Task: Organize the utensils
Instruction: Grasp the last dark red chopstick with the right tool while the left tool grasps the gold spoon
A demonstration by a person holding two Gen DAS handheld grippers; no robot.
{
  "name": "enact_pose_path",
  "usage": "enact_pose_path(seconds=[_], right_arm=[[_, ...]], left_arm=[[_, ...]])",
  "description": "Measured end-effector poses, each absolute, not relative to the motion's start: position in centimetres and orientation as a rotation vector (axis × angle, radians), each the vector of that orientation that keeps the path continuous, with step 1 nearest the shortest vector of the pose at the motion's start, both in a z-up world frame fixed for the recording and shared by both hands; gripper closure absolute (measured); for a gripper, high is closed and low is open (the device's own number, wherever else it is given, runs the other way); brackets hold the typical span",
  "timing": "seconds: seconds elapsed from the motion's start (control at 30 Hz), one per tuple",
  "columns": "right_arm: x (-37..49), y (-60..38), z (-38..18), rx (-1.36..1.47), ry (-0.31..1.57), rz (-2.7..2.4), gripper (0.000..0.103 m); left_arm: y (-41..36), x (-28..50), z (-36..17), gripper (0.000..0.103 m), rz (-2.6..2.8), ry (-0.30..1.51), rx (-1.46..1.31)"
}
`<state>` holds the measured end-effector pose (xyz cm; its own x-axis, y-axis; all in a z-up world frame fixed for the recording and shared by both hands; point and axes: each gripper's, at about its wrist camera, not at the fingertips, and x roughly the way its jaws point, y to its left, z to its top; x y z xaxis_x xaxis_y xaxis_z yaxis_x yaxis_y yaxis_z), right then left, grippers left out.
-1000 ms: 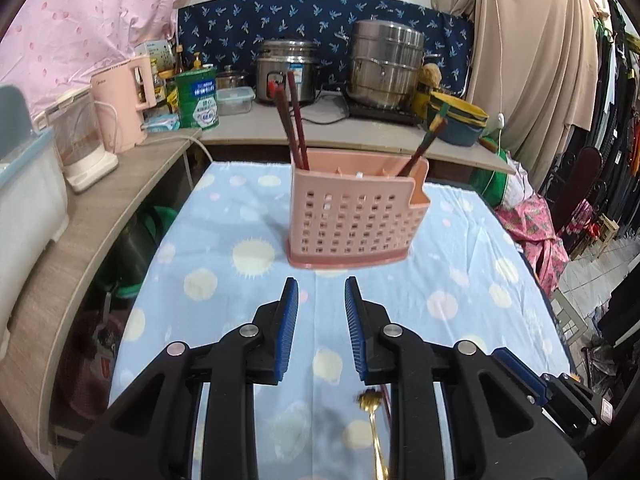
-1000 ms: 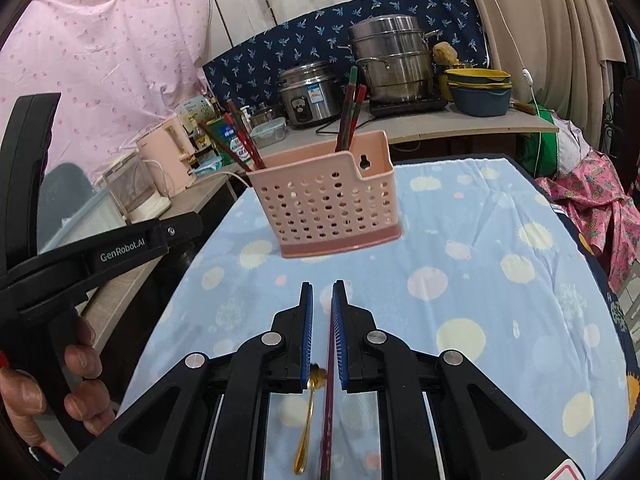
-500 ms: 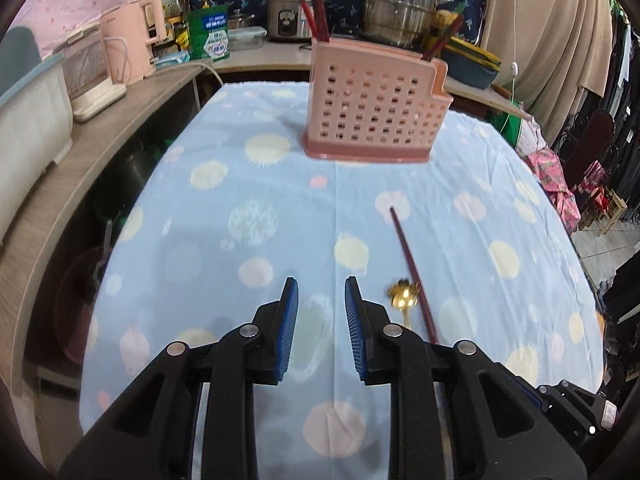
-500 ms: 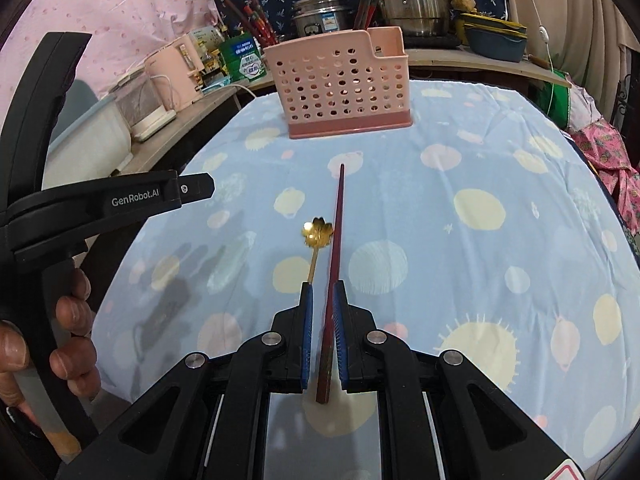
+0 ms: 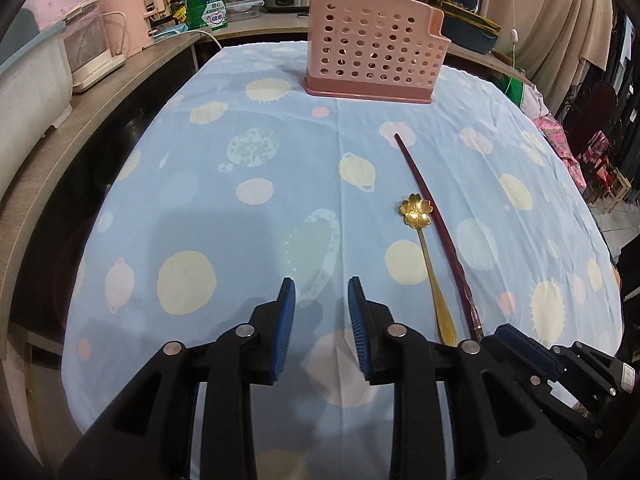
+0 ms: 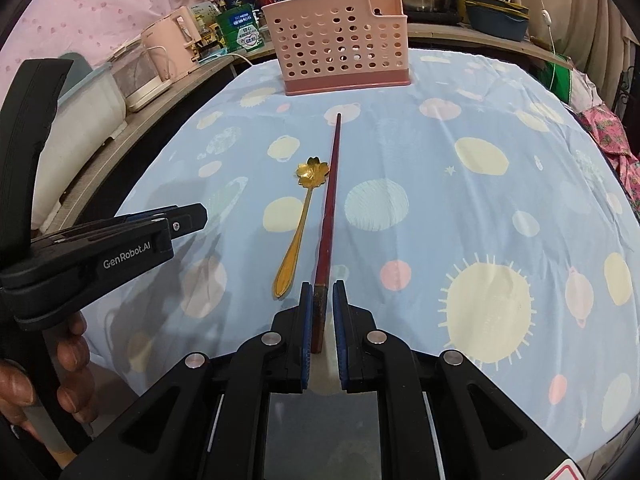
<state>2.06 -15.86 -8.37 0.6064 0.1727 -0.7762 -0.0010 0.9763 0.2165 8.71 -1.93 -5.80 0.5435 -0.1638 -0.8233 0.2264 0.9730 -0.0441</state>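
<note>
Item: dark red chopstick [image 6: 329,216], lying flat on the desk [image 6: 460,240], which is wearing a blue cloth with pale dots. Its thin tip is pointing toward the pink perforated utensil holder [image 6: 340,40] at the far edge; its thick end is sitting between the blue pads of the right tool [image 6: 320,304]. The jaws are standing nearly shut around that end, with a sliver of gap showing on the right side, so whether the pads are actually pressing on it cannot be told.

Item: gold flower-bowl spoon [image 6: 302,216], lying just beside the chopstick on its left, the bowl near touching the shaft, the handle splaying away.

Item: left tool [image 5: 320,308], hovering over bare cloth left of the spoon, jaws apart and having just been opening wider, nothing between them.

Item: holder, already keeping several chopsticks upright at both ends.

Risks, judged:
- The hold is sitting at the extreme end of a long, slim stick; on lifting, the tip is likely to droop or swivel between the pads.
- A loose pinch is risking the stick slipping out.
- The rising shaft may nudge the neighbouring spoon.
- A sagging tip may catch the holder's rim or wall and tip it.
</note>
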Motion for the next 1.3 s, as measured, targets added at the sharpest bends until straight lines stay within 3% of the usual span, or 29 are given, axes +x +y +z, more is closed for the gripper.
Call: enact_pose_path(seconds=[0.1,0.37,0.43,0.57,0.77,0.93,1.3], right_arm=[[2.0,-15.8,-8.7,0.207,0.925,0.102,0.081],[2.1,-15.6,-9.3,0.19,0.938,0.097,0.081],[2.1,-15.4,-9.4,0.172,0.939,0.092,0.082],[2.1,-15.5,-9.4,0.148,0.934,0.068,0.096],[2.0,-16.2,-9.4,0.171,0.925,0.052,0.096],[1.9,-17.5,-9.3,0.2,0.915,0.009,0.096],[1.4,-19.3,-9.6,0.247,0.91,-0.031,0.096]], left_arm=[[-1.9,8.5,-5.9,0.064,-0.229,0.967,0.071],[-2.2,8.2,-6.2,0.06,-0.237,0.973,0.082],[-2.3,8.1,-6.2,0.059,-0.241,0.973,0.085],[-2.7,8.0,-6.3,0.057,-0.251,0.975,0.09],[-3.7,7.6,-6.3,0.054,-0.29,0.978,0.099],[-4.9,7.2,-6.4,0.044,-0.334,0.977,0.11],[-6.8,7.0,-8.0,0.044,-0.395,1.029,0.107]])
